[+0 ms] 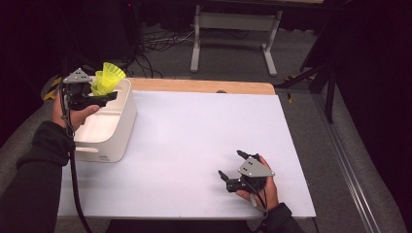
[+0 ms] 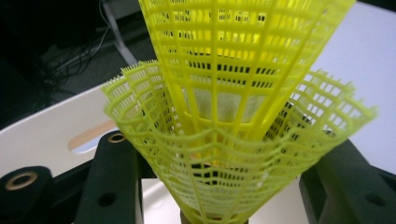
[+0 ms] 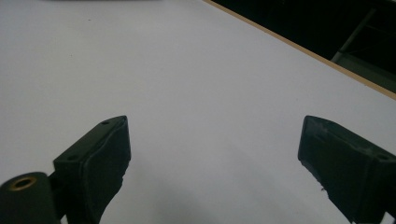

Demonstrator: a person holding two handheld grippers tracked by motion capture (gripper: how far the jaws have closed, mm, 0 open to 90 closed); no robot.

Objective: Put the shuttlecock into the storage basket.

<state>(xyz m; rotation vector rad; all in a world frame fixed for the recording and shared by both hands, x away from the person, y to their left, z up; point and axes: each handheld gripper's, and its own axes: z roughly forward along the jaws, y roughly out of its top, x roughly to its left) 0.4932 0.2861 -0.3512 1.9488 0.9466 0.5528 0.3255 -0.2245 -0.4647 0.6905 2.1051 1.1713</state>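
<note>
Two nested yellow mesh shuttlecocks (image 1: 108,77) hang above the far left corner of a white bin (image 1: 127,111). My left gripper (image 1: 109,94) is shut on them near their base, skirts pointing up and away. In the left gripper view the shuttlecocks (image 2: 233,116) sit between the two black jaws, with the bin's wall (image 2: 46,130) behind. My right gripper (image 1: 230,163) rests low over the white table (image 1: 204,136) at the front right, open, with nothing between its fingers. The right gripper view shows the same wide gap of this gripper (image 3: 215,140) over bare table (image 3: 187,70).
The bin stands at the table's left edge. A wooden strip (image 1: 204,86) runs along the table's far edge. Beyond it, a white metal frame (image 1: 233,34) and loose cables (image 1: 155,41) lie on the grey floor.
</note>
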